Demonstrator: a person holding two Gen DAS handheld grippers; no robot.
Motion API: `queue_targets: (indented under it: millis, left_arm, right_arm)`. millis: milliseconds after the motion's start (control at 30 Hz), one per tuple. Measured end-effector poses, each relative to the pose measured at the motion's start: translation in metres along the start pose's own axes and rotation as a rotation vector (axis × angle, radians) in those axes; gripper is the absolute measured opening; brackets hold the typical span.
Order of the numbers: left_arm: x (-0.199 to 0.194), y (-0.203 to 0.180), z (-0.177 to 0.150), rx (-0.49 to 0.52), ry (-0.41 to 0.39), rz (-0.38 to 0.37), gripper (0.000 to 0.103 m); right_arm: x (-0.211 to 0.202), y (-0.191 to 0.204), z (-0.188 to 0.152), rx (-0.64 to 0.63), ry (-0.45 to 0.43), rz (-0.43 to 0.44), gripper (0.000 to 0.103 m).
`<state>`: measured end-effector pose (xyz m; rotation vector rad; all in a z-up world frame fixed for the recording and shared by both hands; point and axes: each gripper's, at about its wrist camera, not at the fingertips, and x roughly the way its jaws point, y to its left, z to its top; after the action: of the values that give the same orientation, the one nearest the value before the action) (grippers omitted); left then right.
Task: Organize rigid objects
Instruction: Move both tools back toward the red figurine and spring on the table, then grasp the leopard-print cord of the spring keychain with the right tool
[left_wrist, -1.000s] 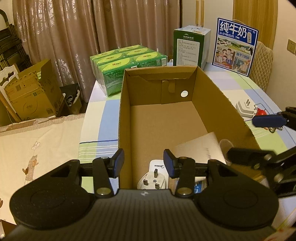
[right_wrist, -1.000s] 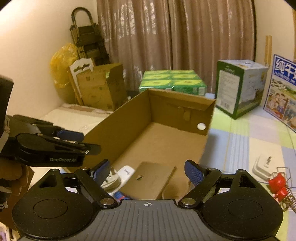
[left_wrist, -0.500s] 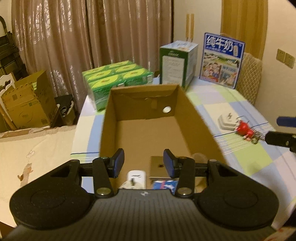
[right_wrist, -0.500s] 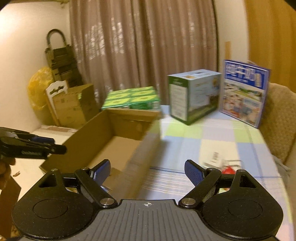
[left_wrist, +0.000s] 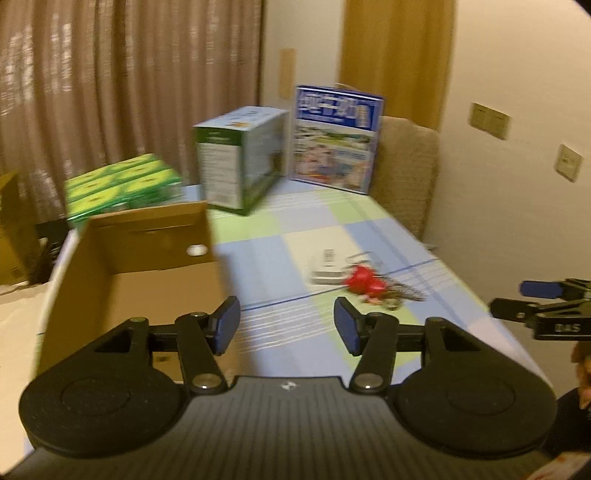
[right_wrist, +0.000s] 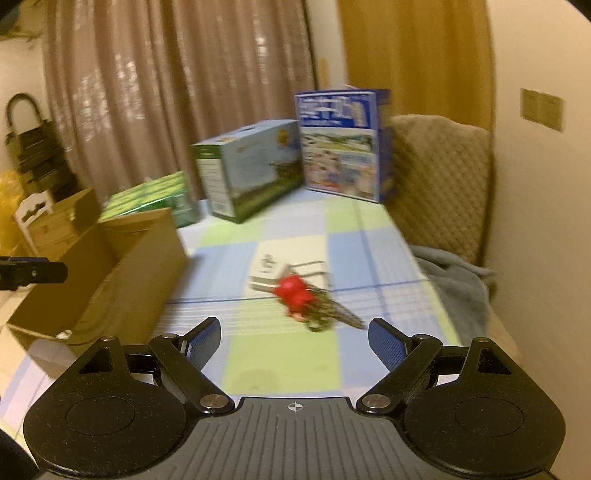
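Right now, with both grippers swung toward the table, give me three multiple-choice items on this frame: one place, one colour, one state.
1. The red object lies:
A. inside the cardboard box
B. on the checked tablecloth, against the white adapter
C. on the chair

2. The gripper finger pads are:
A. blue
B. red
C. white

3. The right gripper is:
A. shut on the red object
B. shut, empty
C. open, empty

Key: 1 B, it lies outside the cardboard box, touching the white adapter; 2 A, both show blue; 3 C, fingers wide apart with nothing between.
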<state>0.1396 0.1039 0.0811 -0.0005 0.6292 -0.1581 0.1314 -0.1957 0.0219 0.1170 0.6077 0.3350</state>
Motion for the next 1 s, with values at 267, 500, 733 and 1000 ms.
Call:
queue_targets:
  millis: [267, 500, 733, 1000]
  left_arm:
    - [0.051, -0.066, -0.004, 0.036, 0.029, -0.073, 0.066]
    - [0.111, -0.082, -0.021, 0.027, 0.043, -0.046, 0.074]
    - [0.168, -0.077, -0.041, 0.037, 0.099, -0.003, 0.078]
    - [0.208, -0.066, -0.050, 0.059, 0.136, 0.029, 0.079]
  right_arm:
    - [0.009, -0.050, -0.004, 0.033, 0.016, -0.015, 0.084]
    - [0.048, -0.068, -0.006, 0.017, 0.020, 0.006, 0.084]
    - [0.102, -0.074, -0.005, -0.066, 0.103, 0.036, 0.084]
    - [0.166, -0.074, 0.001, -0.140, 0.164, 0.100, 0.084]
